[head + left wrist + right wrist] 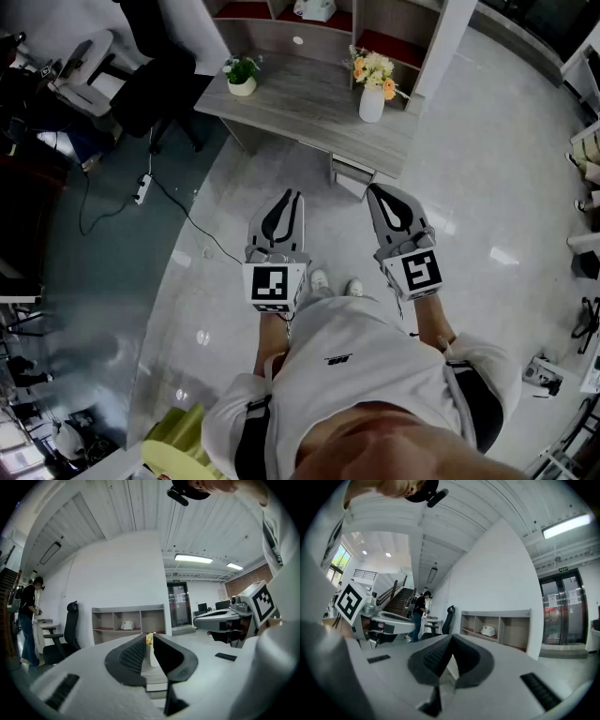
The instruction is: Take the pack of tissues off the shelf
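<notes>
Head view: person stands on a pale glossy floor [469, 187], a gripper in each hand, both held level at waist height and pointing toward a grey counter [309, 108]. Left gripper [296, 194] and right gripper [375, 188] sit side by side, well apart from the counter edge. On the counter: a small potted plant [242, 75] near the left end, a white vase of flowers [371, 101] near the right end. Behind the counter, the shelf [357, 17]; the pack of tissues [314, 9] lies in its middle compartment, far from both grippers. Black chair [159, 84] left of the counter. Left gripper view: jaws drawn all but together, only a thin slit between the tips, nothing gripped; the vase shows through the slit, the tissues sit in the shelf's middle bay beyond. Another person [28, 618] stands at far left. Right gripper view: jaw tips meet, nothing held; shelf and tissues lie ahead to the right.
</notes>
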Demonstrator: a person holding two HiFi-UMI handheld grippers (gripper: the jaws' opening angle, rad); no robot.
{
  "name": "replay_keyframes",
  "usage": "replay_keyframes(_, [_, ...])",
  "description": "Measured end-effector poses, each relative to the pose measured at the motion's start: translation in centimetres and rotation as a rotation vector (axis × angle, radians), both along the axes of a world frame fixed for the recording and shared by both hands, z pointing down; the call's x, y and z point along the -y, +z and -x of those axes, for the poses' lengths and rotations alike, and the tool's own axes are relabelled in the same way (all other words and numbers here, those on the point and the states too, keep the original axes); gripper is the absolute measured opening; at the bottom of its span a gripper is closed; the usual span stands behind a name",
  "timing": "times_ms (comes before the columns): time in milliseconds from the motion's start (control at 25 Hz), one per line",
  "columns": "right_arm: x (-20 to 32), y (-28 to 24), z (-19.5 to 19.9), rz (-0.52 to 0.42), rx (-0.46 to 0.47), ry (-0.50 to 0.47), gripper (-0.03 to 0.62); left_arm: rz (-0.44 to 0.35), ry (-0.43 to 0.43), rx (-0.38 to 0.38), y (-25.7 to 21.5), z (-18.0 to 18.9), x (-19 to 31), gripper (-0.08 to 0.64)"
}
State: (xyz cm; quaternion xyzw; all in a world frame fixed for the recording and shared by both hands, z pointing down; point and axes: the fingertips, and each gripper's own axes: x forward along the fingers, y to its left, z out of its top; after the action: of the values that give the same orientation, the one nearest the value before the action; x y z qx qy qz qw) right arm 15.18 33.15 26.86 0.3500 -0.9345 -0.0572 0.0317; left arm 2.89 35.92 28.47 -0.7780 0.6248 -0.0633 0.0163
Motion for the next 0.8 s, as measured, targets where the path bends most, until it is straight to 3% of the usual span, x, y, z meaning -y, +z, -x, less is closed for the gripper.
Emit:
replay_keyframes(200, [-0.8, 1.1, -0.8, 0.037, -0.018, 0.005, 0.025, 0.003, -0.009, -0.001, 0.3, -0.7, -1.0, 0.032])
replay_keyframes(320, [-1.0, 0.9, -0.4, 0.024, 0.025, -0.002, 0.026, -0.007, -0.008, 0.003, 0.0, -0.4, -1.0, 0.032])
replay_keyframes(800, [0.1, 1.4, 4.8, 0.022, 0.015, 0.056, 0.026, -0.022, 0.061, 0.013, -0.2, 4.5, 1.1, 0.032])
